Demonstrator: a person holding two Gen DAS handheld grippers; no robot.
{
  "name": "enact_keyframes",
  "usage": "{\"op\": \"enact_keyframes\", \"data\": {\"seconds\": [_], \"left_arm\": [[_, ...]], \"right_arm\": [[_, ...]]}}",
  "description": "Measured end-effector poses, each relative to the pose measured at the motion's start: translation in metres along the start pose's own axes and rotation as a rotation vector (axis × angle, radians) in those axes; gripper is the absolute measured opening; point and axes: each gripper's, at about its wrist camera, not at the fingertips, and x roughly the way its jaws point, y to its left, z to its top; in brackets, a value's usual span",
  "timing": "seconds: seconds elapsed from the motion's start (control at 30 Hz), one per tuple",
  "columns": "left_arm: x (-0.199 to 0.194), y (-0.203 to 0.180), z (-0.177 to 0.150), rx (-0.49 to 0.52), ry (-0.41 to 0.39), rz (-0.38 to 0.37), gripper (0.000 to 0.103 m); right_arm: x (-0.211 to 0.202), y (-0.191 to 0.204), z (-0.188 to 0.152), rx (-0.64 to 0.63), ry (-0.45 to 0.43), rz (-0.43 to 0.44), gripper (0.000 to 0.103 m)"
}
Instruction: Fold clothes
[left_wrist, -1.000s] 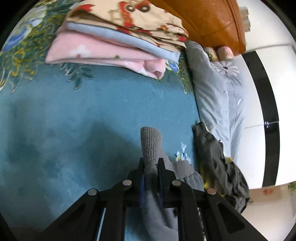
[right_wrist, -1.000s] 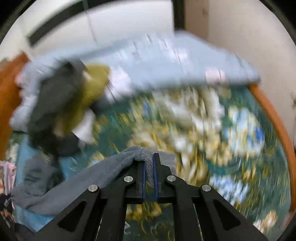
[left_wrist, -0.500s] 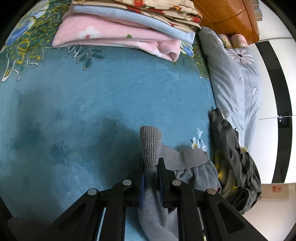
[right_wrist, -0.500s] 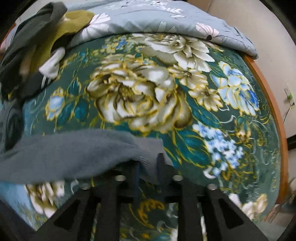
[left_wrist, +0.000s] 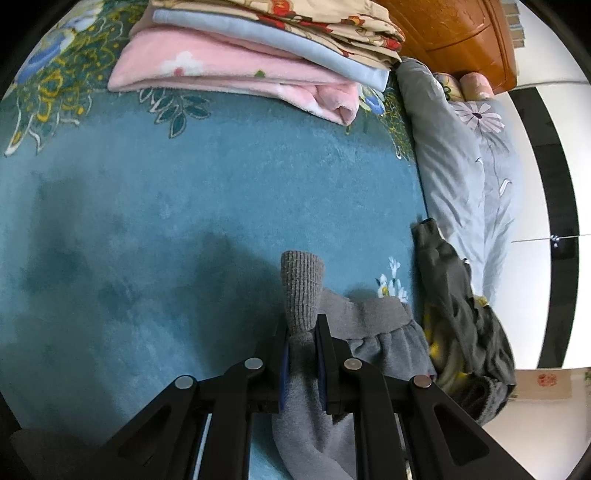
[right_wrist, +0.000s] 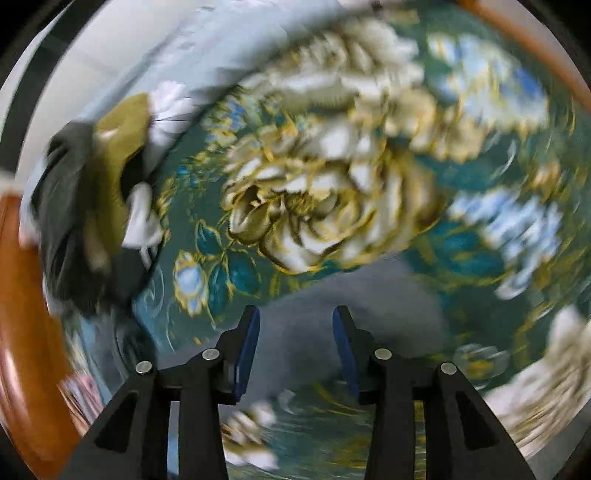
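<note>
My left gripper is shut on the ribbed cuff of a grey garment, whose elastic hem and body lie on the teal floral bedspread below and right of the jaws. My right gripper is open and empty, just above a flat part of the grey garment on the bedspread. The right wrist view is blurred by motion.
A stack of folded clothes, pink at the bottom, sits at the far side. A grey floral quilt runs along the right. A heap of dark and yellow clothes lies beside it and shows in the right wrist view. An orange headboard stands behind.
My right gripper has opened and let go of the grey garment, which now lies flat under it. My left gripper stays shut on the cuff and has shifted slightly.
</note>
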Motion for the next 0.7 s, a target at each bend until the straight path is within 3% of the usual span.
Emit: {"op": "enact_keyframes", "data": {"seconds": [0.1, 0.3, 0.33, 0.37, 0.43, 0.57, 0.7], "left_arm": [[-0.001, 0.001, -0.002, -0.003, -0.003, -0.015, 0.013], [0.004, -0.007, -0.004, 0.042, -0.006, 0.025, 0.013], [0.005, -0.006, -0.004, 0.041, -0.005, 0.026, 0.013], [0.006, -0.005, -0.004, 0.034, -0.001, 0.026, 0.013], [0.008, -0.002, -0.002, 0.020, 0.005, 0.025, 0.013], [0.010, 0.000, -0.001, 0.007, 0.012, 0.019, 0.013], [0.006, -0.005, -0.002, 0.036, 0.002, 0.008, 0.013]], "right_arm": [[0.014, 0.003, 0.004, 0.029, 0.021, -0.095, 0.046], [0.041, 0.008, 0.011, 0.075, 0.058, -0.290, 0.042], [0.045, 0.009, 0.012, 0.083, 0.064, -0.322, 0.032], [0.050, 0.010, 0.013, 0.091, 0.070, -0.355, 0.016], [0.059, 0.012, 0.015, 0.107, 0.083, -0.419, 0.006], [0.038, 0.017, 0.012, 0.082, 0.023, -0.326, 0.001], [-0.021, 0.033, 0.011, -0.003, -0.103, -0.168, 0.001]]}}
